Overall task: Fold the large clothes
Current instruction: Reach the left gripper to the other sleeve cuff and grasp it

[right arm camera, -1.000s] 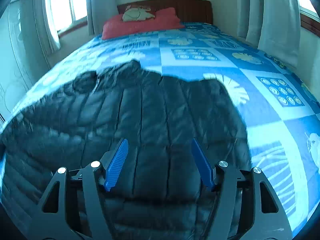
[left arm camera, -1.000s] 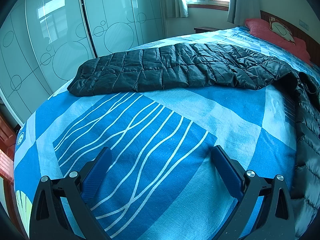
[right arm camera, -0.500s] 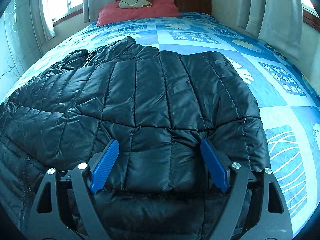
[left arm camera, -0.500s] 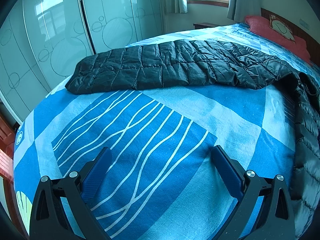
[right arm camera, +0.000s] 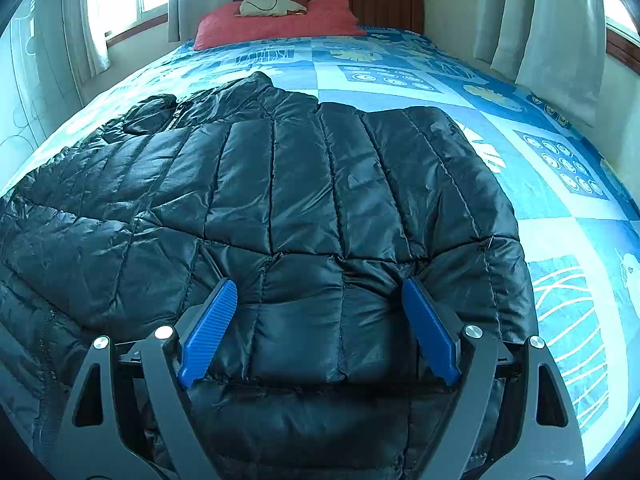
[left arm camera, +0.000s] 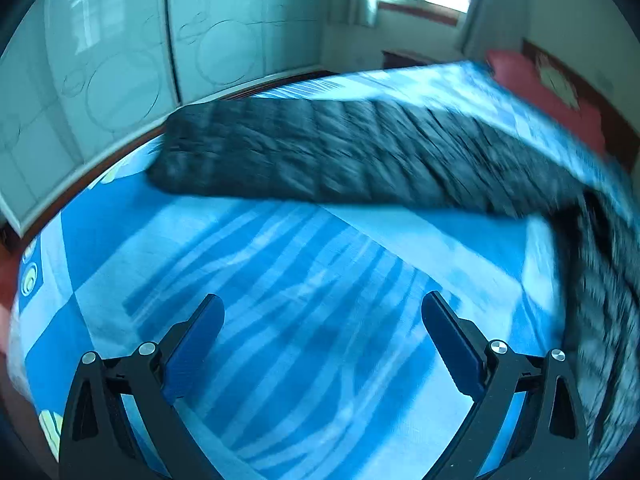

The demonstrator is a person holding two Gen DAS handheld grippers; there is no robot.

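Black puffer jacket point(right arm camera: 304, 208) lies flat at bed point(right arm camera: 560, 240) foot, long axis toward headboard. Right gripper point(right arm camera: 320, 320) nearer, spread wide over hem, gripping nothing. Left gripper point(left arm camera: 322, 344) open, empty, over bare quilt; sleeve point(left arm camera: 320, 156) ahead.

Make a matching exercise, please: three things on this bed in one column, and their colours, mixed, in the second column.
Things:
1. puffer jacket
2. pillow
3. bedspread

Colours:
a. red
b. blue with white patterns
c. black

Pairs: 1-c, 2-a, 3-b
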